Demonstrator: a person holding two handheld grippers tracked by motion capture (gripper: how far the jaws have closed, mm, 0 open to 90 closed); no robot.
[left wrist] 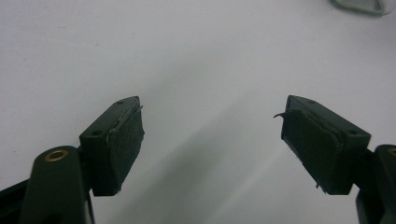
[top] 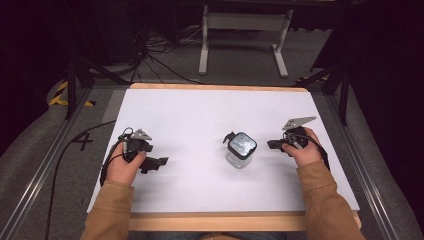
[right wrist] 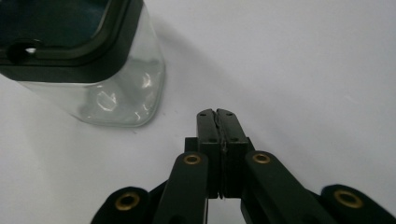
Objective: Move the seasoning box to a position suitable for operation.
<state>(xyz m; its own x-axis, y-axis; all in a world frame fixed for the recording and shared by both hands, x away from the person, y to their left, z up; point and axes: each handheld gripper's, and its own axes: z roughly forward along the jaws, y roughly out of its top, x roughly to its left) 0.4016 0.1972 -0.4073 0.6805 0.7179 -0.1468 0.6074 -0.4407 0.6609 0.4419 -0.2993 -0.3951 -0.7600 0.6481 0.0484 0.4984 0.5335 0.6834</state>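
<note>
A clear square jar (top: 240, 150) with a black-rimmed lid stands upright a little right of the white table's middle; the same jar (right wrist: 88, 60) looms at the upper left of the right gripper view. My right gripper (top: 271, 145) lies just right of the jar, its jaws pressed together with nothing between them (right wrist: 216, 114), short of the glass. My left gripper (top: 161, 162) rests low over the table at the left, well away from the jar, its jaws (left wrist: 212, 119) spread wide over bare white surface.
The white tabletop (top: 200, 115) has a wooden edge at front and back. Metal rails run along both sides. A white frame stand (top: 245, 30) and cables lie on the floor beyond the far edge. A sliver of the jar (left wrist: 359, 5) shows at the left gripper view's top right.
</note>
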